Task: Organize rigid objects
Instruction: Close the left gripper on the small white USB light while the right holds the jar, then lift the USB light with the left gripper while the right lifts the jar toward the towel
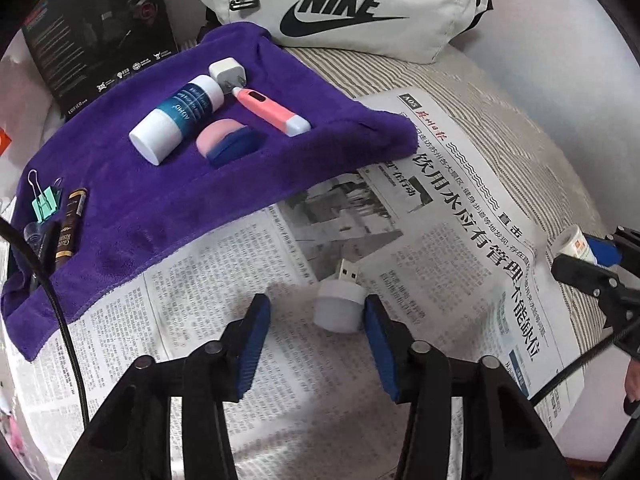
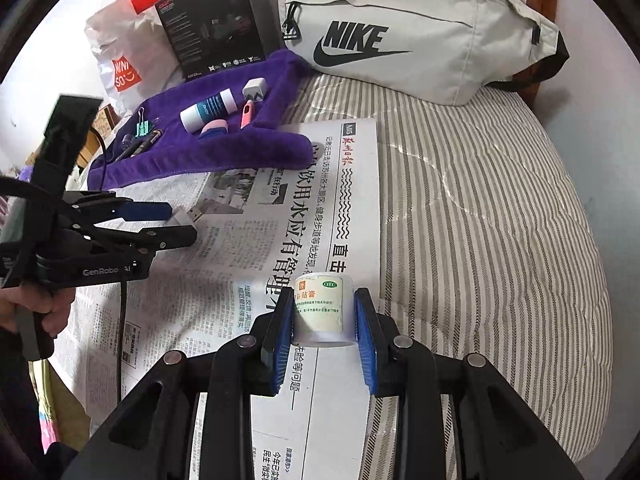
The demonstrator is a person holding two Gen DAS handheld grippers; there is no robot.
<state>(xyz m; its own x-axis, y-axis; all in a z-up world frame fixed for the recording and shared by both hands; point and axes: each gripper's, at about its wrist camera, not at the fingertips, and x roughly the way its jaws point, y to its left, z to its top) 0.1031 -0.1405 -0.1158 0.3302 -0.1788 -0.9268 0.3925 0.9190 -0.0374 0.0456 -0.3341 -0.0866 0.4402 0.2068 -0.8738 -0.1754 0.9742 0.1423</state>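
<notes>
- USB plug light, a small white dome with a bare metal connector, lies on the newspaper between the pads of the left tool; the right-hand pad touches the dome, the other stands apart, so the tool is spread and not gripping
- To do this well, I would centre the jaws on the round body, not the thin connector, and close squarely; smooth plastic may slip or roll
- Right tool pinches a short white roll with a printed paper label, held above the newspaper's edge on the striped bed
- Farther back a plush purple towel carries the sorted things: a blue-and-white bottle, a pink pen-shaped device, a white charger, a pink and blue case, a green binder clip and a dark tube
- Beyond it sits a soft pale bag
</notes>
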